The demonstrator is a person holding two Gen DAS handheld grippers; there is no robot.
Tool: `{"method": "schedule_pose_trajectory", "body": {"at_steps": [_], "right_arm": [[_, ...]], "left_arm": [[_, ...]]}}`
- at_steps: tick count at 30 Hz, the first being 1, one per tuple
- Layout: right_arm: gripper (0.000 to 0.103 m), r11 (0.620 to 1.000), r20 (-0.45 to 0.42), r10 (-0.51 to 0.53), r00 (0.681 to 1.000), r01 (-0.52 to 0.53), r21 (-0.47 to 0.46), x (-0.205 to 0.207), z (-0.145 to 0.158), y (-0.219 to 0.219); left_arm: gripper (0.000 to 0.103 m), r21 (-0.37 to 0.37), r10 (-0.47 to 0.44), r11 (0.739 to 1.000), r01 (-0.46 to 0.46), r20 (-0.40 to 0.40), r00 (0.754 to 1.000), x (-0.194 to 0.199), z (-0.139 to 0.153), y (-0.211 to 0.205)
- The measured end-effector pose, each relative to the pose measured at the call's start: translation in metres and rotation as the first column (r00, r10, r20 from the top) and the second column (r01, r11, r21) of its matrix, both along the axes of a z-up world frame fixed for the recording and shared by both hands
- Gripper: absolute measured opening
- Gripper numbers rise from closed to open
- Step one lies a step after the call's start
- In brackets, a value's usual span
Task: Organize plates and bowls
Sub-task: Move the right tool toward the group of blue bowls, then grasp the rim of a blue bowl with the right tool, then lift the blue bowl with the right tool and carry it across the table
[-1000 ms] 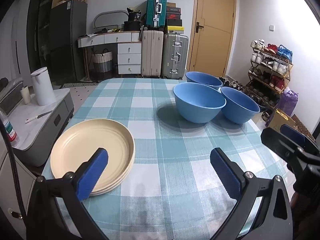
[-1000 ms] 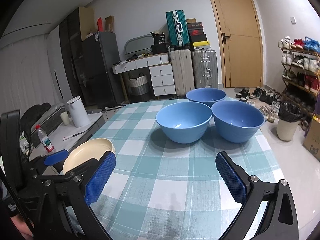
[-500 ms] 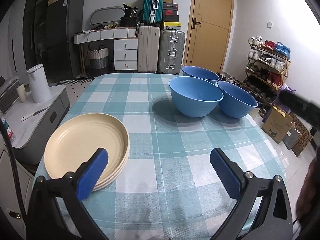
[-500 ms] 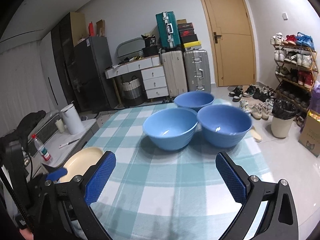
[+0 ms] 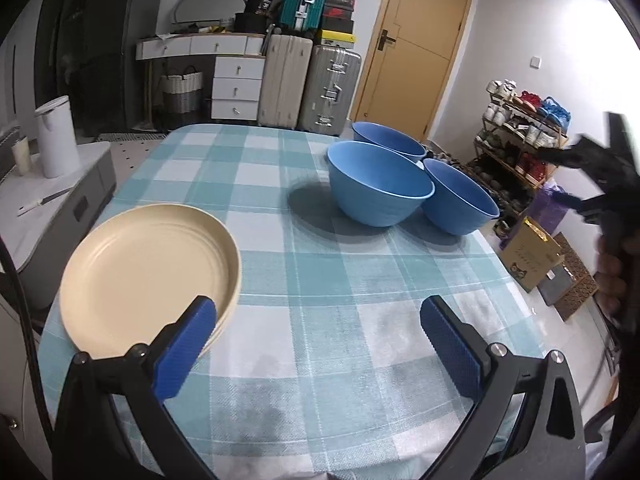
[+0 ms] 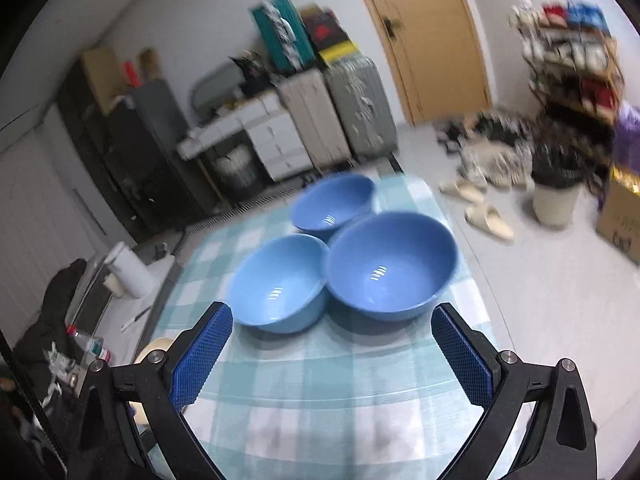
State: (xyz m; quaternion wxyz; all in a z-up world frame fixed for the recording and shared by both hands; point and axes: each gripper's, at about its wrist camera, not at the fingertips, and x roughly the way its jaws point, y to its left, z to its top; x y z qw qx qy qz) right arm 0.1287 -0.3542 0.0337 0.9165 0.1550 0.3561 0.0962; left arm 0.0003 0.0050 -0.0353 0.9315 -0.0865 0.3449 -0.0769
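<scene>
Both the left gripper point(image 5: 320, 336) and the right gripper point(image 6: 332, 344) are hanging released and empty over the tabletop point(image 5: 328, 280), near three blue bowls point(image 6: 390, 260) and stacked plates point(image 5: 148, 268)

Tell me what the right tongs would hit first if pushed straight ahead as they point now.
Probably the nearest blue bowl: the open right tongs point down at the bowl cluster, with only bare checked tablecloth between. Blur leaves depth uncertain.

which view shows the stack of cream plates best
The left wrist view: the cream plates lie in full, sharp view on the checked tablecloth. The right wrist view shows only a blurred sliver behind the gripper's left finger.
</scene>
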Motion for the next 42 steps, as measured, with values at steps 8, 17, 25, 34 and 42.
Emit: {"method": "schedule_pose_trajectory", "body": {"at_steps": [8,17,25,34,42], "right_arm": [[0.102,0.991,-0.272,-0.113,0.956,0.126,0.032,0.092,-0.061,-0.044],[0.072,0.985,-0.407,-0.136,0.903,0.166,0.038,0.147,-0.114,-0.055],[0.038,0.985,-0.448,-0.156,0.880,0.171,-0.009,0.160,-0.136,-0.048],[0.014,0.981,-0.478,-0.158,0.864,0.193,0.026,0.152,-0.144,-0.059],[0.010,0.980,-0.496,-0.160,0.853,0.196,0.022,0.134,-0.141,-0.067]], "left_arm": [[0.103,0.007,-0.047,0.999,0.047,-0.032,0.998,0.006,-0.008,-0.012],[0.103,0.009,-0.073,0.997,0.074,-0.075,0.994,0.011,-0.018,-0.019],[0.103,-0.009,-0.068,0.998,0.067,-0.097,0.993,0.010,-0.024,-0.013],[0.103,-0.018,-0.086,0.996,0.084,-0.104,0.991,0.007,-0.025,-0.015],[0.103,-0.022,-0.097,0.995,0.095,-0.106,0.990,0.004,-0.024,-0.018]]}}
